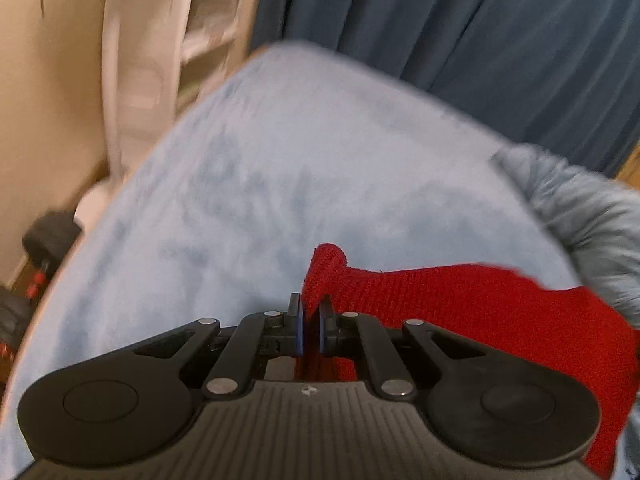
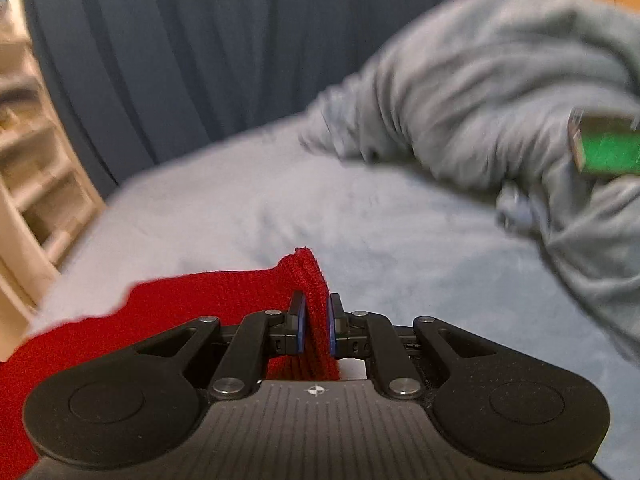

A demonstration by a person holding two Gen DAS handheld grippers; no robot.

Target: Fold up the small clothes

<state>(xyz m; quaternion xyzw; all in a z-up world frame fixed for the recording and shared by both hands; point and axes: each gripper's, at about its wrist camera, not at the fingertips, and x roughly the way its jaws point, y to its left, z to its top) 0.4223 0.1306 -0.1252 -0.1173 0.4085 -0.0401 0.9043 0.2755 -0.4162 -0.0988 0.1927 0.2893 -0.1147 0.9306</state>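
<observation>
Nearest in the left wrist view is the left gripper (image 1: pixel 311 312), its jaws drawn almost together on a bunched corner of the red knit garment (image 1: pixel 460 304), which pokes up past the blue pads (image 1: pixel 299 330). From that pinch the cloth spreads away to the right, taut along its far edge, over the pale blue bed cover (image 1: pixel 280 184). At far left stands a white shelf unit (image 1: pixel 200 28); its compartments are too blurred to tell what they hold. Dark weights (image 1: pixel 48 236) lie on the floor at the left, below the bed's edge. A dark blue curtain (image 1: pixel 460 20) hangs behind the bed, and a crumpled grey blanket (image 1: pixel 580 208) lies at the right.

In the right wrist view the right gripper (image 2: pixel 317 316) is likewise nearly closed, its jaws clamped on another upstanding corner of the red knit garment (image 2: pixel 200 300), which stretches off to the left above the bed cover (image 2: pixel 340 208). The knit is ribbed, a deep even red, and hangs between the two grips rather than lying flat. White shelves (image 2: pixel 36 160) show at far left, contents unclear. The curtain (image 2: pixel 180 52) fills the far side, and the grey blanket (image 2: pixel 480 92) is heaped at the right, with a green box-like object (image 2: pixel 608 148) resting on it, too blurred to identify.
</observation>
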